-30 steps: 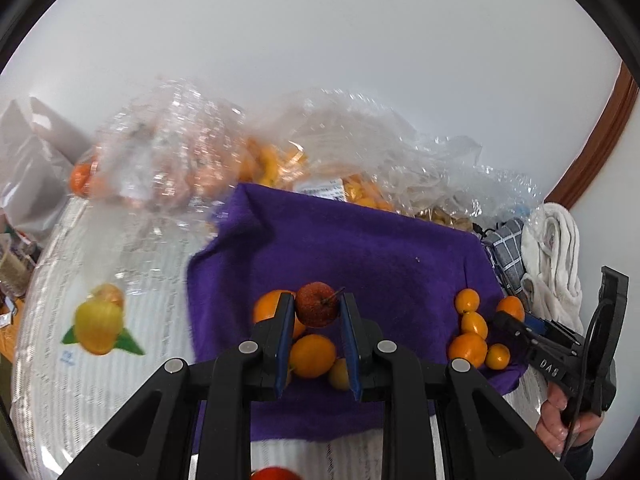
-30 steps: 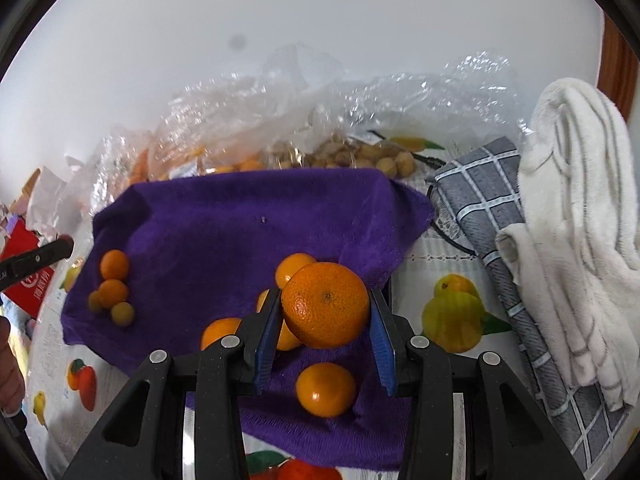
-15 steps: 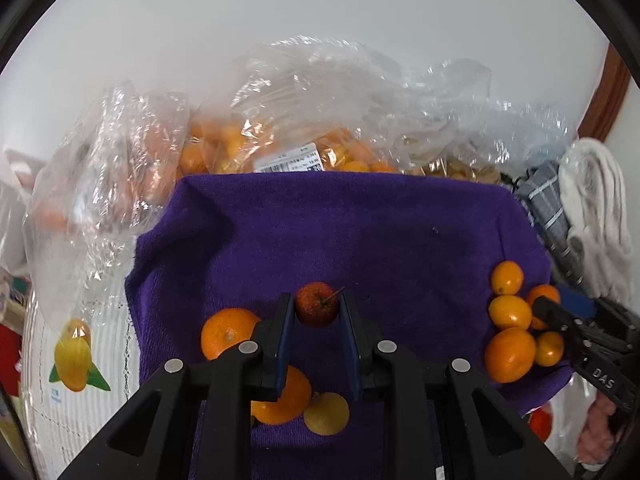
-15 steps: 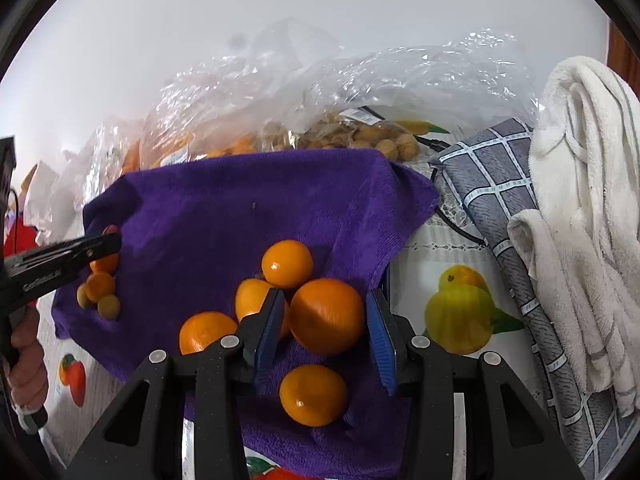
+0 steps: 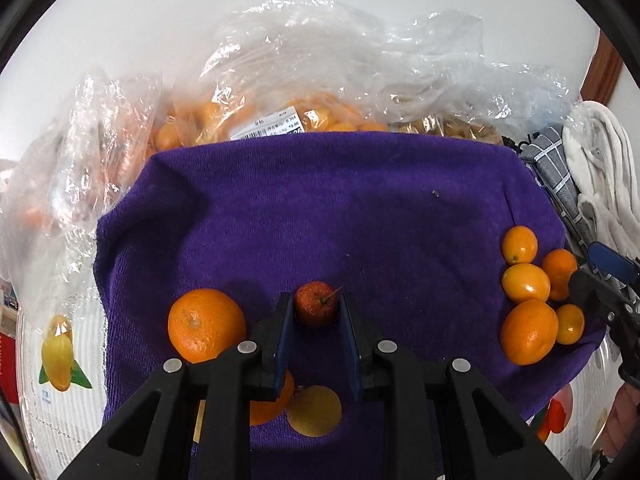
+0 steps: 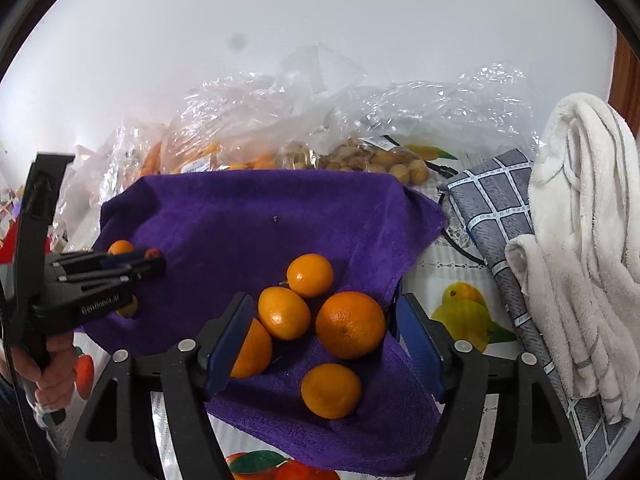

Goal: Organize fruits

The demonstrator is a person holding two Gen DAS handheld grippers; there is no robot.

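Note:
A purple towel (image 5: 360, 208) (image 6: 240, 216) carries two groups of fruit. In the left wrist view my left gripper (image 5: 316, 300) holds a small red fruit (image 5: 316, 308) low over the towel. Its jaws are just starting to open, and the pads still touch the fruit. A large orange (image 5: 206, 324) and a yellow fruit (image 5: 316, 410) lie beside it. My right gripper (image 6: 324, 300) has its jaws opening wide. The big orange (image 6: 350, 324) rests on the towel between them, untouched, among several smaller oranges (image 6: 284, 318).
Crinkled plastic bags (image 5: 320, 80) full of fruit lie behind the towel. A grey checked cloth (image 6: 492, 208) and a white towel (image 6: 580, 200) are heaped on the right. The tablecloth (image 6: 464, 312) has printed fruit. A person's hand (image 6: 52, 380) grips the left tool.
The right jaws let go of the big orange, which now lies on the towel. The left gripper came forward and down over the towel with the red fruit.

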